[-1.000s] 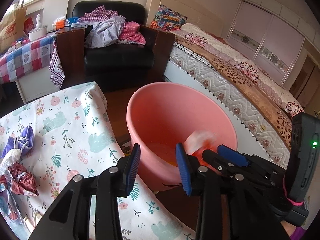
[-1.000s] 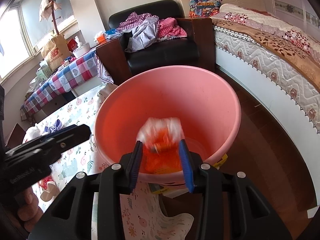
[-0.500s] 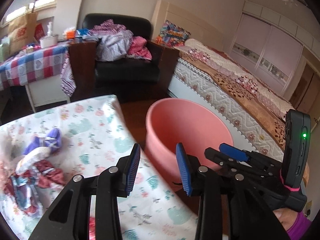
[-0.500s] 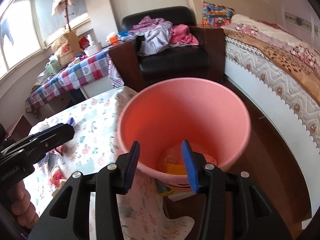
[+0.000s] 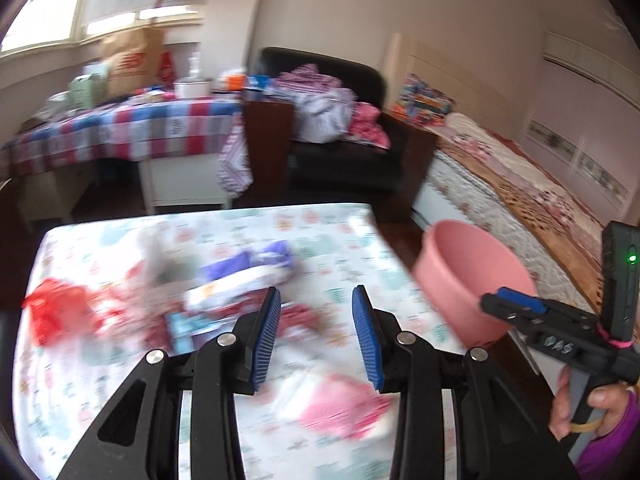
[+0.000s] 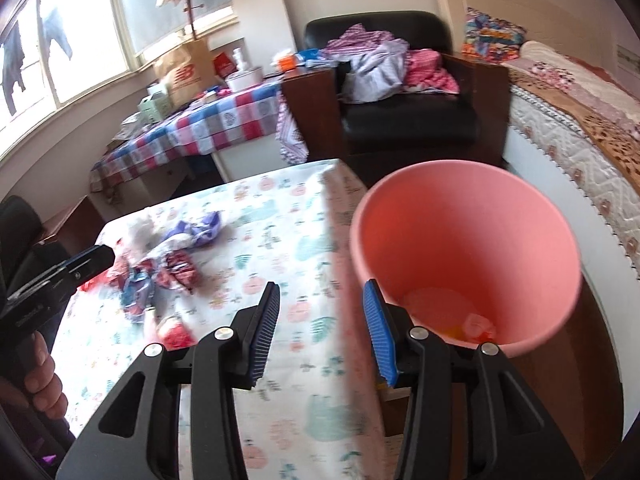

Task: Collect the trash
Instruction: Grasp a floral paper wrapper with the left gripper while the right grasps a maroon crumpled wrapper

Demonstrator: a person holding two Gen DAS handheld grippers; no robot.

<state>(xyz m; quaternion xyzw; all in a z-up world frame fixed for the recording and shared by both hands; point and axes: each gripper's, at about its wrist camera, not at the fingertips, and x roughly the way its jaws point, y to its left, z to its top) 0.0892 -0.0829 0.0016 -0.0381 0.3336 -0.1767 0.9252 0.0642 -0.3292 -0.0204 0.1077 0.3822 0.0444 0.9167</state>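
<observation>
A pink bucket (image 6: 472, 240) stands on the floor beside the table; orange and white trash (image 6: 476, 326) lies in its bottom. It also shows in the left wrist view (image 5: 468, 272). Crumpled wrappers (image 6: 176, 268) in purple, red and blue lie on the floral tablecloth (image 6: 288, 248). In the blurred left wrist view the wrappers (image 5: 240, 280) and a pink-white piece (image 5: 340, 404) lie under my left gripper (image 5: 316, 336), which is open and empty above them. My right gripper (image 6: 320, 336) is open and empty over the table edge next to the bucket.
A black armchair (image 6: 408, 120) piled with clothes stands behind the table. A checked-cloth table (image 6: 208, 124) with boxes and a paper bag is at the back left. A bed (image 6: 580, 140) runs along the right, close to the bucket.
The right gripper let the orange-white wrapper fall into the bucket and pulled back left. The left gripper swung left from the bucket to above the wrappers on the table.
</observation>
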